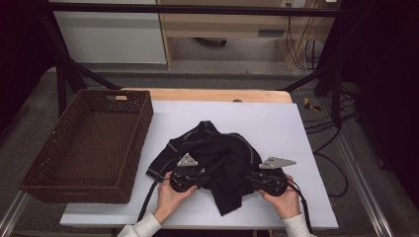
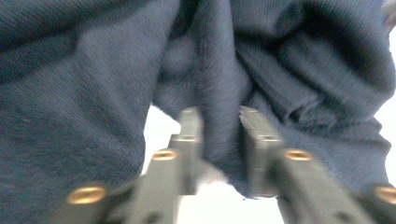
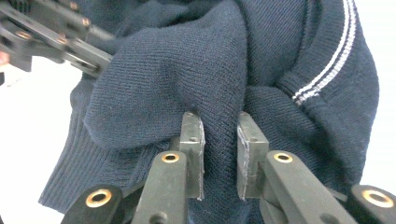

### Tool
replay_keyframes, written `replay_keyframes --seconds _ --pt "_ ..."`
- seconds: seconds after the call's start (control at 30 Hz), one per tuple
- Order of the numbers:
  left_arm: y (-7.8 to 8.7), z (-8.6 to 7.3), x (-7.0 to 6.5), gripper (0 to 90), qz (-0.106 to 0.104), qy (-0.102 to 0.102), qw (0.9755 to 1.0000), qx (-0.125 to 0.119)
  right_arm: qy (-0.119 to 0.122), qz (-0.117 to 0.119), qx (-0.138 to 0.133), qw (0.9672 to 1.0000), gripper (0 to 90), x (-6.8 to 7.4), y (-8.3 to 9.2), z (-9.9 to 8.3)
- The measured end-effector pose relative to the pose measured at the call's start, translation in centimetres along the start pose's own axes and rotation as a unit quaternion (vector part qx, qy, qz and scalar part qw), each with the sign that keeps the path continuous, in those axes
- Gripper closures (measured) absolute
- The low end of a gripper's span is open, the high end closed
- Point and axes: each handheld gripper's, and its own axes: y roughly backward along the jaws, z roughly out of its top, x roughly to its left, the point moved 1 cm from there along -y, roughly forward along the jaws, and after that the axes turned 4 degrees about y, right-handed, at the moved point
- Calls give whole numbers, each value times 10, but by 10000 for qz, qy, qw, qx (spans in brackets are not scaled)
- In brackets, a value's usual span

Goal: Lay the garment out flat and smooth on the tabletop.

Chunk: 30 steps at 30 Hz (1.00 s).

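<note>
Both grippers' fingers (image 3: 194, 140) around sweater (image 1: 225, 158) folds

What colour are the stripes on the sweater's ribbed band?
White, a thin pair on the dark navy sweater; the stripes show best in the right gripper view.

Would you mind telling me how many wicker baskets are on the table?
1. The brown wicker basket sits at the table's left edge, left of the dark sweater that lies on the white sheet. No other shows.
</note>
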Motion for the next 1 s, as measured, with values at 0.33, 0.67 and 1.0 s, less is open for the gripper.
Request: replay_keyframes --seconds 0.33,0.67,1.0 --pt "55 -6 12 842 -75 4 9999 -102 -174 -452 -222 9986 770 -28 41 -3" --pt "88 -37 15 840 218 -134 9996 125 -206 -974 301 9946 768 -56 51 -27" --pt "93 -24 13 597 491 -224 9980 -337 -103 -704 117 9974 628 -53 52 -24"
